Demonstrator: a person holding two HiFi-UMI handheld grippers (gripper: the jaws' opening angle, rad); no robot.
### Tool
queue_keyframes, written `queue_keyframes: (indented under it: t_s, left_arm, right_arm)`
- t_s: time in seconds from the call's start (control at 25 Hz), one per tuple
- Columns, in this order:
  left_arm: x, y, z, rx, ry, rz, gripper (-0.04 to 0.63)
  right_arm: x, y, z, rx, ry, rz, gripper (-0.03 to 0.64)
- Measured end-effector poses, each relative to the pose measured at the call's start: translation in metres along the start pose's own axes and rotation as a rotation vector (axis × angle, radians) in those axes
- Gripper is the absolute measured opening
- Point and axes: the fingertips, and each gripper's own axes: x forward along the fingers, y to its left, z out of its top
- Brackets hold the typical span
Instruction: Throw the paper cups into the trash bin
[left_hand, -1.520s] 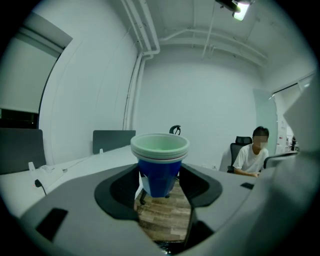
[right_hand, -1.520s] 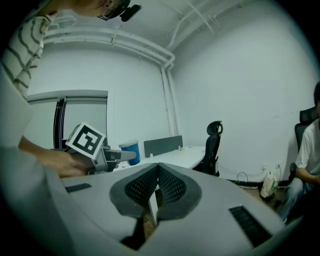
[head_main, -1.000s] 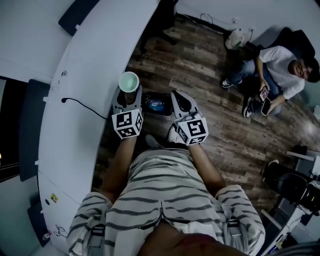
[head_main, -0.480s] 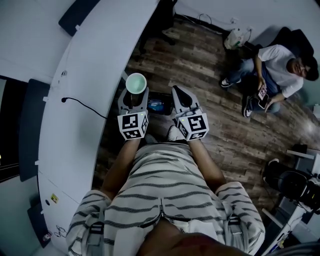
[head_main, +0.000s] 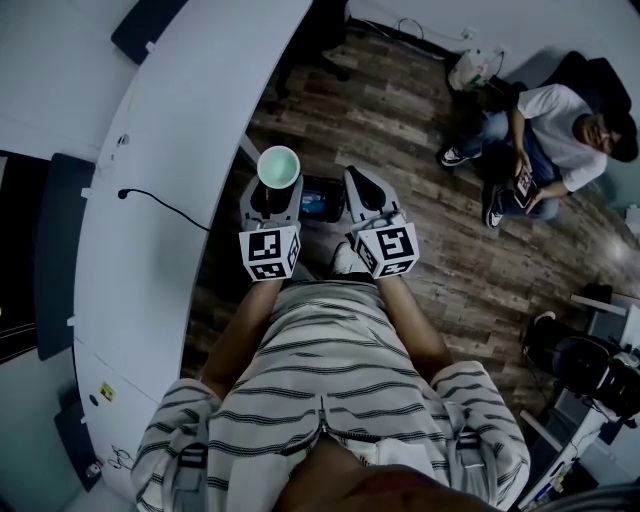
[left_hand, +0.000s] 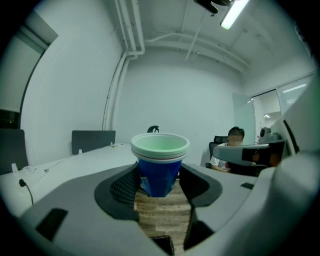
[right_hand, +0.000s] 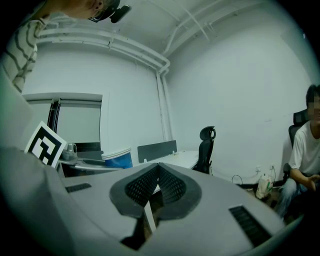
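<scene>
Dark wood planks cover the floor (head_main: 400, 130) beside the curved white table (head_main: 180, 150), whose top is smooth and matte, with a thin black cable (head_main: 165, 205) trailing across it. My left gripper (head_main: 275, 190) has its jaws fairly wide and closed on the paper cups (head_main: 278, 165), a nested stack held upright with the ribbed black pads pressing the blue wall from both sides below the rims. The cups are tapered cones with thin walls, blue outside and pale inside, and their rolled lips sit one on another; I can see at least two. They hang off the table's edge, above the floor and just to the left of the trash bin (head_main: 336, 192), a small dark rectangular box on the floor with something blue lying in it. My right gripper (right_hand: 158, 181) sits level beside the left with its pads pressed together and nothing between them. I judge I am in the carrying step, with the stack lifted and nearly at the bin but not yet over its mouth. The next move calls for sliding the stack across until it is above the opening, then spreading the jaws so the cups drop in. Paper this thin should crush easily, so I keep the squeeze light. A person (head_main: 545, 120) sits well apart on the far side.
</scene>
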Motion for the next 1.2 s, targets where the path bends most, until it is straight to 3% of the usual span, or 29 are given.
queue_keyframes:
  t_s: [1.2]
  left_arm:
    - [0.016,-0.041,-0.107,-0.048,0.219,-0.077,0.268]
  right_arm:
    - [-0.021,-0.020,-0.092,0.078,0.185,-0.042,0.008]
